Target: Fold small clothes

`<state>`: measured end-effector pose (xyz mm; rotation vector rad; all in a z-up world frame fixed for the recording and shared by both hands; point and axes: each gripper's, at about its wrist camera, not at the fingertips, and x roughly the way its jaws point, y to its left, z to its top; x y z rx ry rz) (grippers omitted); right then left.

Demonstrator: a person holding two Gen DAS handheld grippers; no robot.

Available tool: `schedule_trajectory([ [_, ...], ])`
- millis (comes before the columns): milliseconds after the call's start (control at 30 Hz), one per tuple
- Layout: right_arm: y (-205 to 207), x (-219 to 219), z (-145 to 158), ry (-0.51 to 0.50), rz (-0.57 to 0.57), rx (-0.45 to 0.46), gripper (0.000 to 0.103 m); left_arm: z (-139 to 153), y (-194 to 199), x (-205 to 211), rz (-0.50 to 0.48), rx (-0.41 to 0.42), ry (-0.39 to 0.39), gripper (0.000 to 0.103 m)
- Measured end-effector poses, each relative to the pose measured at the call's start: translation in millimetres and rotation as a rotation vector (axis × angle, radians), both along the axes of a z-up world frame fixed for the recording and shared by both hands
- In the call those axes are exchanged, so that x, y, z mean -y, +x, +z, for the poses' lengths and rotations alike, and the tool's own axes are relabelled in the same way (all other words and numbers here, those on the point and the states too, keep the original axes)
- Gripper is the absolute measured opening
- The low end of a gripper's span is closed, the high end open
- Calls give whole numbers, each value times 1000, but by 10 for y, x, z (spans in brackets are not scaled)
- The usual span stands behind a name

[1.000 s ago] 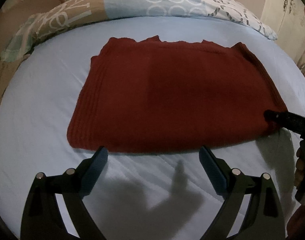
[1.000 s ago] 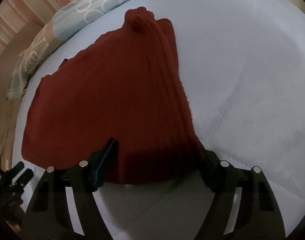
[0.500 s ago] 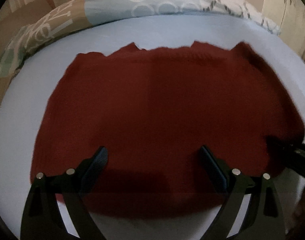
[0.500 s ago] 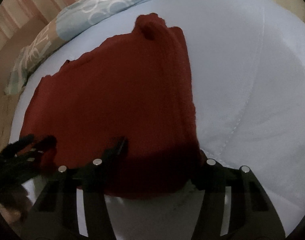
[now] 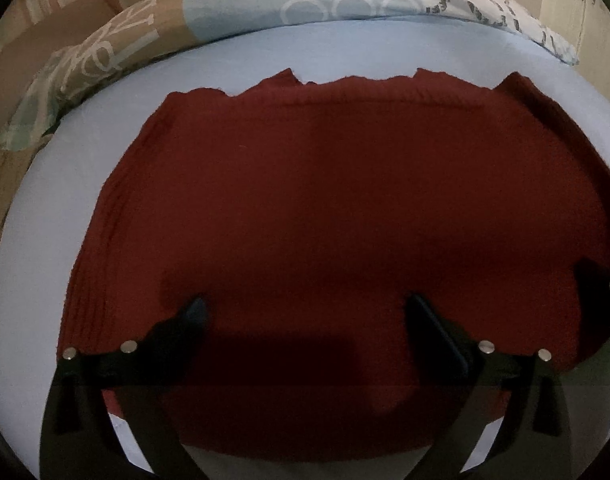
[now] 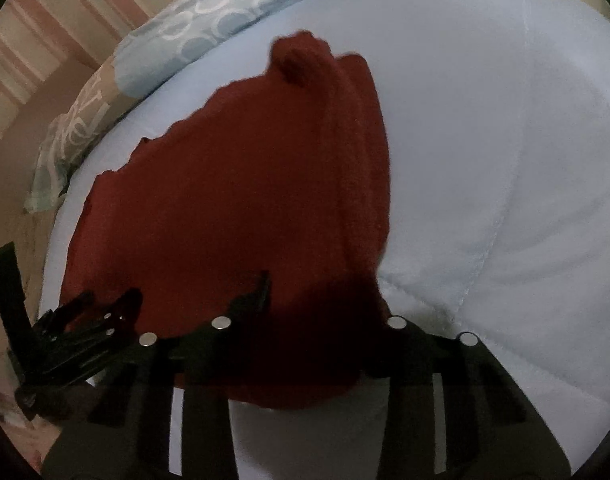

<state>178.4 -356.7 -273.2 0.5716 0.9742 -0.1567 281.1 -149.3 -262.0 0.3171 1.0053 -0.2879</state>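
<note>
A dark red knitted garment (image 5: 325,200) (image 6: 245,200) lies folded flat on the light blue bed sheet (image 5: 65,240). My left gripper (image 5: 307,310) hangs over its near edge, left of centre. Its jaws are opening wide and pinch nothing. My right gripper (image 6: 321,300) sits at the garment's near right corner. Its jaws are closing with the cloth between them; the right finger is partly hidden by fabric and shadow. One finger of the right gripper (image 5: 593,280) shows at the right edge of the left wrist view. The left gripper (image 6: 109,300) shows low on the left of the right wrist view.
A patterned blue and tan pillow (image 5: 345,4) (image 6: 209,12) runs along the far side of the bed, under a striped wall. Bare sheet (image 6: 505,160) stretches to the right of the garment. The bed's left edge drops off beside the pillow.
My left gripper moved forward from the bare sheet to over the garment's near edge. The right gripper's fingers drew closer together around the corner. The garment stayed flat.
</note>
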Motion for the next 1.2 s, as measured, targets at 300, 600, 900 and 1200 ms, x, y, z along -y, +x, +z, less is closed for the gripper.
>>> schedule_trajectory([
  [300,-84,-348,369,-220,18,147,31,-19,2,17,-6,0,9,102],
  [600,45,-501,501,-277,56,178,31,-41,2,34,-1,9,16,102],
  [900,113,-681,623,-273,110,250,29,-28,-10,-27,-17,24,-18,102],
  [1200,280,-1128,897,-262,170,333,24,389,-11,-599,-42,87,-64,101],
])
